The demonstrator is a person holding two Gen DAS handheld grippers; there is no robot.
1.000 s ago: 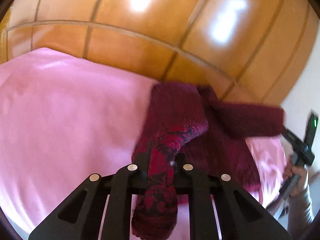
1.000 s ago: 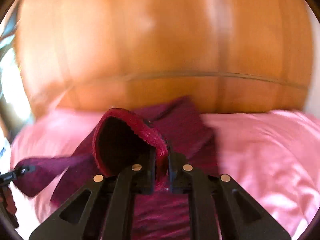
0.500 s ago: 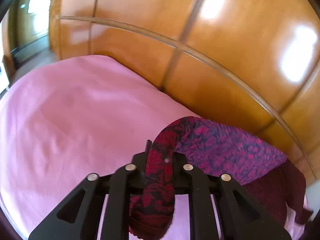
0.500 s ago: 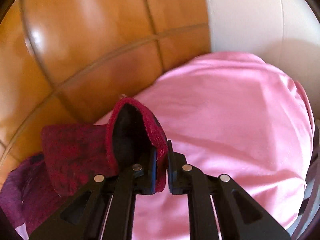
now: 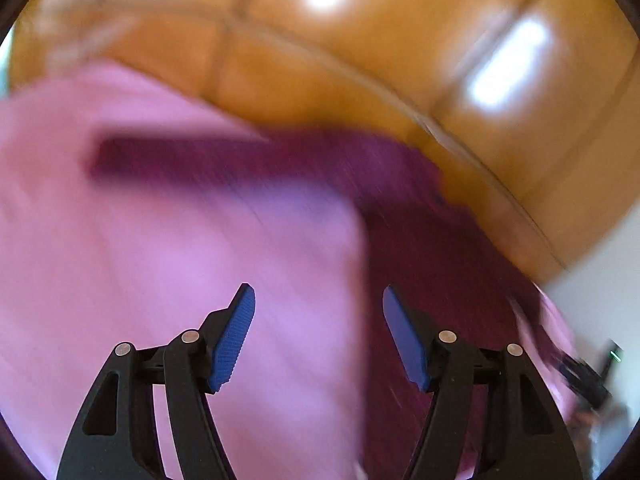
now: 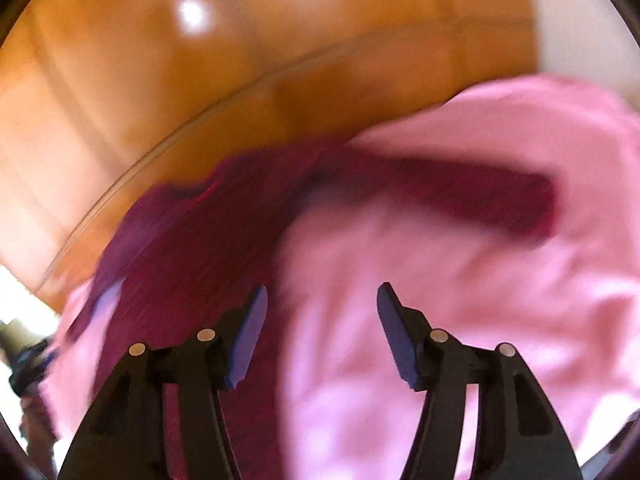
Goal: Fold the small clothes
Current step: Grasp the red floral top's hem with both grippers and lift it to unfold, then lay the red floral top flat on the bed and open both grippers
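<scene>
A dark red knitted sweater (image 5: 420, 240) lies spread on the pink sheet (image 5: 160, 260), blurred by motion. In the left wrist view one sleeve (image 5: 192, 160) stretches out to the left. My left gripper (image 5: 318, 300) is above the sheet beside the sweater's left edge, its jaws opening with nothing between the blue pads (image 5: 236, 336). In the right wrist view the sweater (image 6: 192, 256) lies left of centre and its other sleeve (image 6: 472, 196) reaches right. My right gripper (image 6: 322, 300) hangs over the sweater's right edge, jaws opening, with nothing between them.
A glossy wooden headboard (image 5: 360, 60) rises right behind the bed, also seen as the headboard (image 6: 200, 80) in the right wrist view. A white wall (image 6: 580, 20) stands at the far right. The other gripper (image 5: 588, 372) shows at the lower right of the left wrist view.
Both grippers were shut on the sweater's sleeves and have let go; their jaws now stand apart. The sweater has dropped flat onto the sheet with sleeves out, and both views have swung back over it.
</scene>
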